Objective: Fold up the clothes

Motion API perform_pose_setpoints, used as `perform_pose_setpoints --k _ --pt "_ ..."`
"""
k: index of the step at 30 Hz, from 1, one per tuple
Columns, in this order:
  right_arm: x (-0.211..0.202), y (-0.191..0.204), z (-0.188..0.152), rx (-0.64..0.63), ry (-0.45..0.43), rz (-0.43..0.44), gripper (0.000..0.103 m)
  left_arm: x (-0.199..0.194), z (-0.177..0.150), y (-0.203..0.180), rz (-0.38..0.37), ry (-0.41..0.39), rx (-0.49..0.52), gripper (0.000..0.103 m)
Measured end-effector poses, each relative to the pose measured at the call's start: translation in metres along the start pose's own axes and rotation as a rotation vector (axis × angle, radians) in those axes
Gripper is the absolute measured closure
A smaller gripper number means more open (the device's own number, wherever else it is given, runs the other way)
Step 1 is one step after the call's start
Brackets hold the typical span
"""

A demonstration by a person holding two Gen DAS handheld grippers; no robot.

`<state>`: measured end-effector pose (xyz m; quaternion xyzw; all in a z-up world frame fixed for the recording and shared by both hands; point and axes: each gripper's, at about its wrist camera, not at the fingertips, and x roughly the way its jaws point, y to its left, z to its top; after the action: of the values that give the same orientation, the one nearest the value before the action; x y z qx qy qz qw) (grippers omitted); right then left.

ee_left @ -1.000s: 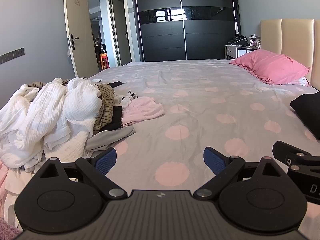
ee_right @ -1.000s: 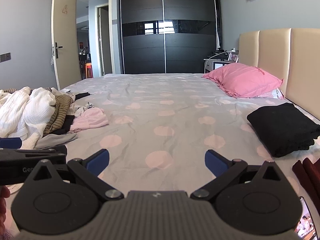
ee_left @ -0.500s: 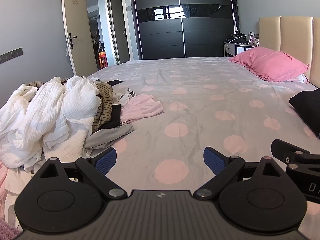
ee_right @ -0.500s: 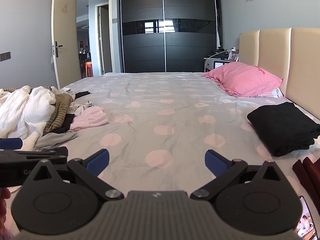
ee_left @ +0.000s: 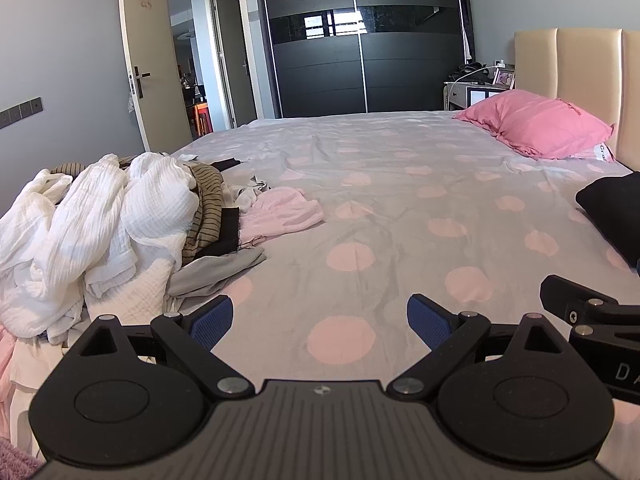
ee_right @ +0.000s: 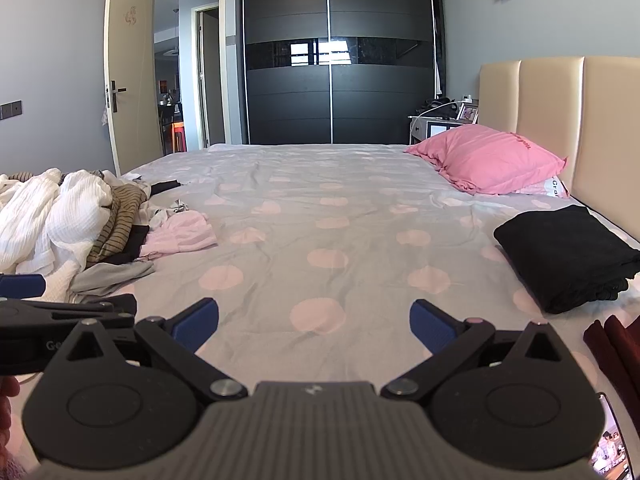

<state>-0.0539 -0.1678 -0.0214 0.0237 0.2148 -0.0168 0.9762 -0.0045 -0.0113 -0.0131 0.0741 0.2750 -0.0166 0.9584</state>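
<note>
A pile of unfolded clothes lies at the left of the bed: white crinkled garments, a brown striped top, a pale pink piece and a grey piece. The pile also shows in the right wrist view. A folded black garment lies at the right near the headboard. My left gripper is open and empty over the bed's near edge. My right gripper is open and empty beside it.
The grey sheet with pink dots covers the bed. A pink pillow lies by the beige headboard. Dark red cloth and a phone sit at the near right. A black wardrobe and open door stand beyond.
Both grippers stay open and nearly still; the left wrist view has tilted down slightly, so the room sits a little higher in frame.
</note>
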Motion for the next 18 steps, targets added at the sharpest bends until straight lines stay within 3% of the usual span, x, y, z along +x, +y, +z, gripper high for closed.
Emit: perform_pose_setpoints --k 10,18 --pt "-0.002 -0.005 0.002 -0.026 -0.005 -0.015 0.0 0.01 0.001 0.024 -0.02 0.02 -0.024 0.008" --pt "0.008 -0.021 0.008 -0.038 0.011 -0.039 0.0 0.039 0.014 0.089 -0.017 0.125 -0.081 0.046"
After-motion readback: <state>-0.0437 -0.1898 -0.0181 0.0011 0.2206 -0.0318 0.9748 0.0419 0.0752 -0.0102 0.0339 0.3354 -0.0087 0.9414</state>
